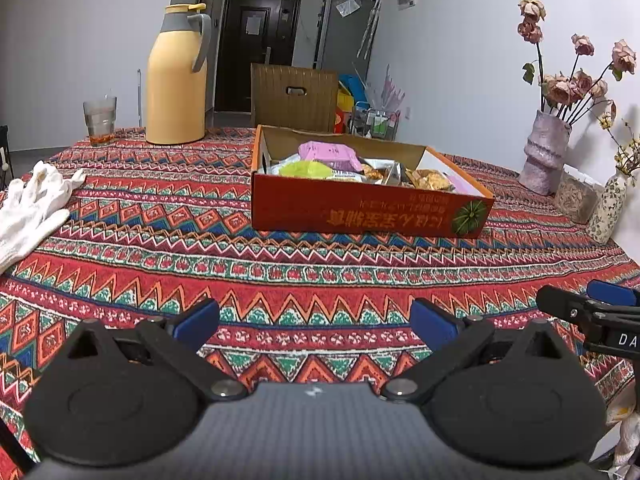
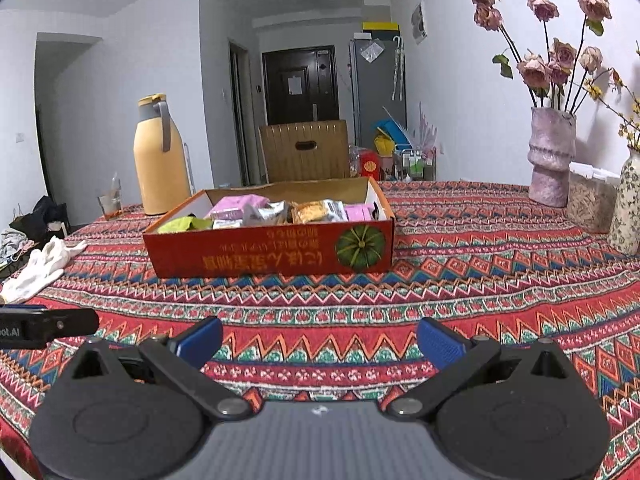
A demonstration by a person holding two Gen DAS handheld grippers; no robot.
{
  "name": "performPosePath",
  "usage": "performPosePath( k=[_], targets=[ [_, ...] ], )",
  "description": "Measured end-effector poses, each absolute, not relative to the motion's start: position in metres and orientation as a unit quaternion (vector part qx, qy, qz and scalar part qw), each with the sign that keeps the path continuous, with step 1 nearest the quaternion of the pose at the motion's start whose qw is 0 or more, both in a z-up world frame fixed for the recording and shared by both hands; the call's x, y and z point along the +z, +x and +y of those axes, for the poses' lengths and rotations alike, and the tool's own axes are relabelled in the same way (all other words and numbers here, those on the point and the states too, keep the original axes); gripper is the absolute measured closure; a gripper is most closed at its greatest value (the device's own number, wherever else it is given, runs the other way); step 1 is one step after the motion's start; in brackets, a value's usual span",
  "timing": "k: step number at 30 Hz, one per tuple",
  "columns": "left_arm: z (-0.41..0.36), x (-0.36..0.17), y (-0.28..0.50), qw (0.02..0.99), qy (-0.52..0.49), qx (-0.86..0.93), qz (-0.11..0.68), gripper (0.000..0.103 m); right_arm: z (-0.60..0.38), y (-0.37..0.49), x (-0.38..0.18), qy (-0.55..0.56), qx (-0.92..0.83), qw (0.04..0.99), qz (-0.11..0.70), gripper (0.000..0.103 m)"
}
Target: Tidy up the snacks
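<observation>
Both tools are low over the patterned tablecloth (image 1: 320, 264) and both are wide open, nothing between the blue pads. In the left wrist view the left gripper (image 1: 314, 326) fills the bottom of the frame, jaws spread apart, bare cloth showing in the gap. Straight ahead of it and slightly right, in the middle of the frame, sits the orange cardboard box (image 1: 360, 212), well apart from the fingertips, a broad band of cloth between them. Inside the box lie the snacks: a pink packet (image 1: 330, 154) on top toward the back, a lime-green packet (image 1: 308, 169) in front of it, golden biscuit packs (image 1: 430, 179) toward the right end. At the right edge of this frame the right gripper (image 1: 592, 304) pokes in, level with the left one. Over to the right wrist view: the right gripper (image 2: 320, 340) also stands released at the bottom, and the box sits up and to the left of centre, pumpkin picture on its near wall, again well clear of the fingers. A white glove (image 1: 32, 208) lies on the cloth at the left edge, a yellow thermos (image 1: 178, 80) and a glass (image 1: 100, 120) stand at the upper left, and a vase of dried roses (image 2: 552, 156) at the right.
</observation>
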State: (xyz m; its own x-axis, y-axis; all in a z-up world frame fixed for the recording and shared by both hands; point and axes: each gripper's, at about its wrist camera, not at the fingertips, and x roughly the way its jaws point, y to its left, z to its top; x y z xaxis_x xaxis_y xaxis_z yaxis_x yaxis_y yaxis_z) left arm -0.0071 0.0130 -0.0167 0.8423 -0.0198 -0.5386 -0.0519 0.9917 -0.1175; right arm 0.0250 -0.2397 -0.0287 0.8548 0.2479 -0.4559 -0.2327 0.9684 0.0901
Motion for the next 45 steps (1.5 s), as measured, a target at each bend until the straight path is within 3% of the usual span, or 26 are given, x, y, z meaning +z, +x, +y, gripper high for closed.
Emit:
performPosePath(
  k=[45],
  targets=[
    [0.0085, -0.025, -0.0079, 0.954, -0.065, 0.003, 0.292, 0.0, -0.2394, 0.0245, -0.0392, 0.014, 0.125, 0.958, 0.257, 0.0]
  ],
)
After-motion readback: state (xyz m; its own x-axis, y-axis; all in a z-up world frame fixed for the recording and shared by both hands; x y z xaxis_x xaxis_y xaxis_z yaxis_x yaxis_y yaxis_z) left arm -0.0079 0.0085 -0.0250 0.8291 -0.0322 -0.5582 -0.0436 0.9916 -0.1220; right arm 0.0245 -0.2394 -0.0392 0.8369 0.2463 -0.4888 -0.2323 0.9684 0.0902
